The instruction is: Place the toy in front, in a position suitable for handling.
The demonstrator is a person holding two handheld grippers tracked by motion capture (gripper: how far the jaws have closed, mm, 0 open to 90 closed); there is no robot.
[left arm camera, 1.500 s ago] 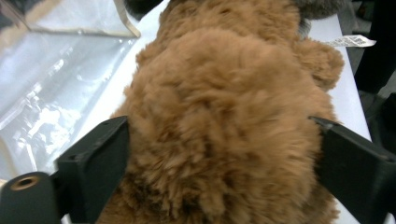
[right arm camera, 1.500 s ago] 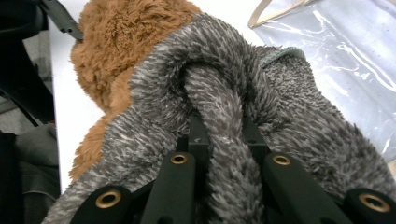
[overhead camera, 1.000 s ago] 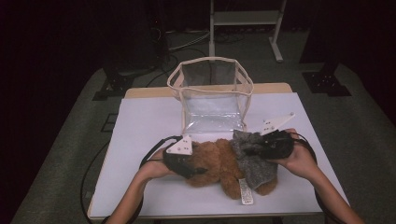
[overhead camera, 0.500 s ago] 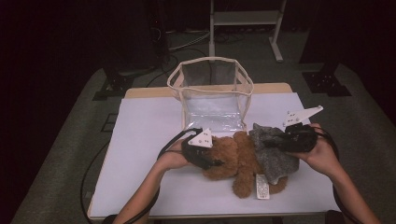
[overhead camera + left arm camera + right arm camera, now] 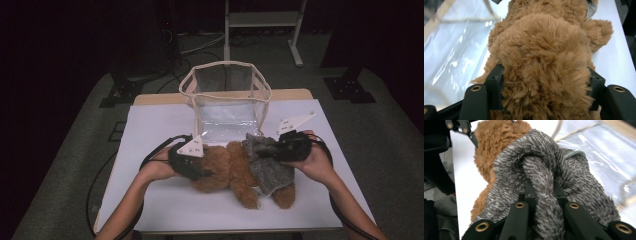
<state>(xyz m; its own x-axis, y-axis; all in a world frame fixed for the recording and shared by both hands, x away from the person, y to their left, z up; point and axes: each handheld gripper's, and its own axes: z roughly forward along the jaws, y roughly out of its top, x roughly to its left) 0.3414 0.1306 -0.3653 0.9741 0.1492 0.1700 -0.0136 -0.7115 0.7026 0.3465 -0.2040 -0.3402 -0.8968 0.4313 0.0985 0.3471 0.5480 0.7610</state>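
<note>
Left gripper (image 5: 544,95) clamping brown teddy bear (image 5: 544,62), right gripper (image 5: 541,195) pinching its grey garment (image 5: 544,170) fold, visible close-up.

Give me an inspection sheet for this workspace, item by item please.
Surface: white table, bare around the work.
Job's things: brown teddy bear lying in grey fuzzy garment; clear plastic bag upright behind, top open.
Clutter: nothing seen.
Grippers: left gripper jaws pressed on the bear's fur; right gripper pinching a fold of the garment.
Cables: black cables trail off the table.
Surroundings: grey floor, white frame legs behind, dark room.
</note>
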